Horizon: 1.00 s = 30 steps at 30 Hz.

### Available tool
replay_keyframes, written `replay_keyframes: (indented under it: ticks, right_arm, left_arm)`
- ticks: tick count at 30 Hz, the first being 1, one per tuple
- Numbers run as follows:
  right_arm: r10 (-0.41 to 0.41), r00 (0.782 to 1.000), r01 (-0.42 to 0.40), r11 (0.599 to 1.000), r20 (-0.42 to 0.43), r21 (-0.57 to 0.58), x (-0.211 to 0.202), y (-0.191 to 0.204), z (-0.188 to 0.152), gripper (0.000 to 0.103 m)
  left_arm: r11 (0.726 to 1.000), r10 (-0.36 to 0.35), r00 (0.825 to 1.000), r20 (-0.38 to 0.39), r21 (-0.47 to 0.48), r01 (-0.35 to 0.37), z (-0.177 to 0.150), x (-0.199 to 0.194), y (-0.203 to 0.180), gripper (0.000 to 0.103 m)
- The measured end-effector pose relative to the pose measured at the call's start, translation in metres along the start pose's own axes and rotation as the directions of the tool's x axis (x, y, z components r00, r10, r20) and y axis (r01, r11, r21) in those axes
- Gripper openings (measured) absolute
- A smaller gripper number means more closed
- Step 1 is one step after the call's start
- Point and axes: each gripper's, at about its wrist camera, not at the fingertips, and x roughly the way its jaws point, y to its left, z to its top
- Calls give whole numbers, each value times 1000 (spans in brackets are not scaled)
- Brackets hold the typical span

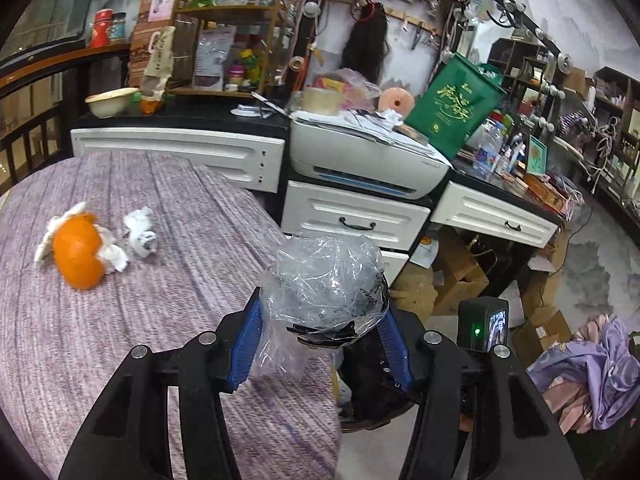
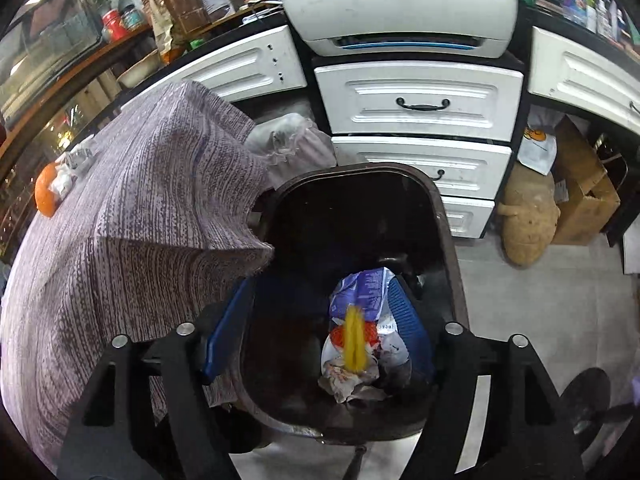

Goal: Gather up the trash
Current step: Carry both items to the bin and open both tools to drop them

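My left gripper [image 1: 320, 312] is shut on a crumpled clear plastic bag [image 1: 324, 280], held at the right edge of the purple-clothed table [image 1: 120, 320]. On the table lie an orange peel [image 1: 78, 254] with white tissue and a crumpled paper ball [image 1: 140, 232]. My right gripper [image 2: 320, 304] is open above the dark trash bin [image 2: 448, 232]. A crumpled snack wrapper [image 2: 364, 328] with a blurred yellow streak lies loose beside the right finger, inside the bin. The peel also shows far left in the right wrist view [image 2: 46, 196].
A white printer [image 1: 360, 156] sits on white drawers [image 1: 352, 216] behind the table. A green bag [image 1: 452, 100] stands on the cluttered counter. Cardboard boxes [image 1: 460, 272] and purple cloth [image 1: 592, 364] lie on the floor at right. A clear bag [image 2: 288, 136] sits behind the bin.
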Motion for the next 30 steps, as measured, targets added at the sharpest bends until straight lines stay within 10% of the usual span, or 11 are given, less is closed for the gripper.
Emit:
replay_keyframes:
  ticks: [16,30]
  right_arm:
    - [-91,995,83,984,43,158,-46,-76,-21,74]
    - [-187,981,167,945,44,281,-63,-141,-31,74]
  left_arm:
    - [993,-71,987,-141,84,84,-22,72,-64,54]
    - [982,60,946,-318,187,0,-64,156,-84,58]
